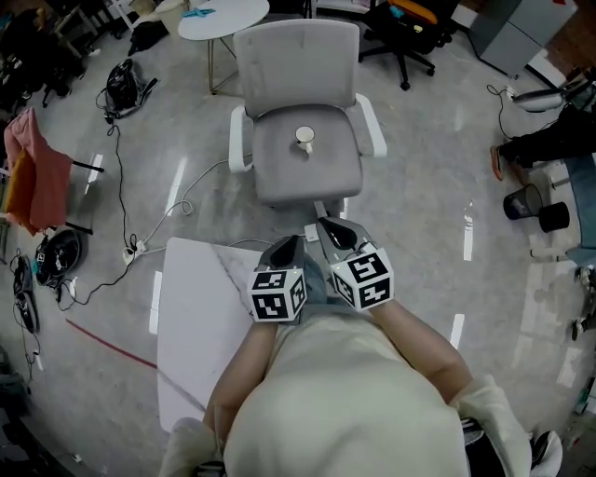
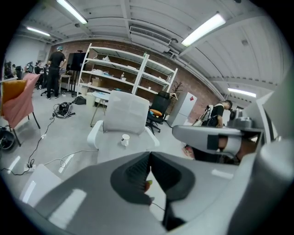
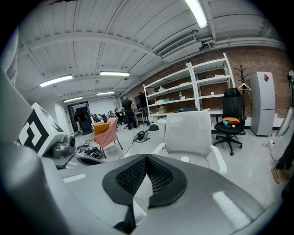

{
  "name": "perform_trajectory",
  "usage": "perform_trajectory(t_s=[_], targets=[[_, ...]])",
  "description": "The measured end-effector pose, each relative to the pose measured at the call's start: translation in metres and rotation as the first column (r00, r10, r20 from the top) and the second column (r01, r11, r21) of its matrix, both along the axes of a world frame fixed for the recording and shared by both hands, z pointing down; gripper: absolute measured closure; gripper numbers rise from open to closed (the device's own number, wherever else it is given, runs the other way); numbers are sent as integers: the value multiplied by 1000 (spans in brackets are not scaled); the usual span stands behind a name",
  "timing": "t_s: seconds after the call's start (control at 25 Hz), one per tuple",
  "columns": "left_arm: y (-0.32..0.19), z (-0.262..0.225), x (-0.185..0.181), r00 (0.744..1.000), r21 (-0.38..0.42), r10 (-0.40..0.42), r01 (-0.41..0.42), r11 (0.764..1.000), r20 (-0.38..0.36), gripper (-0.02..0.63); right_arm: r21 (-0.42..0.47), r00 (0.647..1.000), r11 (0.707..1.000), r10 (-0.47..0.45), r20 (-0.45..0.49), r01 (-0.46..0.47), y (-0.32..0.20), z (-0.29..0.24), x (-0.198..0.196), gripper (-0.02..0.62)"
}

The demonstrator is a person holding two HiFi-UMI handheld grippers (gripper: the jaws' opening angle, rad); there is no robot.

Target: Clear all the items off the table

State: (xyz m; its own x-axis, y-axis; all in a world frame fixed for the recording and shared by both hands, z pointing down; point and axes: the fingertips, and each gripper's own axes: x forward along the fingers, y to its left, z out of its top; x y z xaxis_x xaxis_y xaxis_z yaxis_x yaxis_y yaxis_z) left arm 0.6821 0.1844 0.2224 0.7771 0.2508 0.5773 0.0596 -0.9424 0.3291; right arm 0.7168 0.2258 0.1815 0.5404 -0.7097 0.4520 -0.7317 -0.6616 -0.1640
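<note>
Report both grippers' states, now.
Left gripper: closed, nothing clearly held; a tiny orange-green speck shows in the gap below the tips, and I cannot tell what it is.
Right gripper: closed, empty.

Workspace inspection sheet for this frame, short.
surface: table, visible part bare; person hides the rest
job's things: cup upright on chair seat, none seen on table
clutter: nothing seen
grippers: left gripper and right gripper side by side, tongs shut, nothing seen held
cables: cords on floor left of chair
surroundings: round table, pink cloth
</note>
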Motion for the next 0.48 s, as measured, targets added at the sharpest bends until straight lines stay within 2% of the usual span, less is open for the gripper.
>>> perform_trajectory(t_s=[0.48], targets=[[0, -6, -5, 1000, 17, 11, -10, 1000, -15, 597, -19, 999, 999, -26, -22, 25, -4, -2, -13, 597]])
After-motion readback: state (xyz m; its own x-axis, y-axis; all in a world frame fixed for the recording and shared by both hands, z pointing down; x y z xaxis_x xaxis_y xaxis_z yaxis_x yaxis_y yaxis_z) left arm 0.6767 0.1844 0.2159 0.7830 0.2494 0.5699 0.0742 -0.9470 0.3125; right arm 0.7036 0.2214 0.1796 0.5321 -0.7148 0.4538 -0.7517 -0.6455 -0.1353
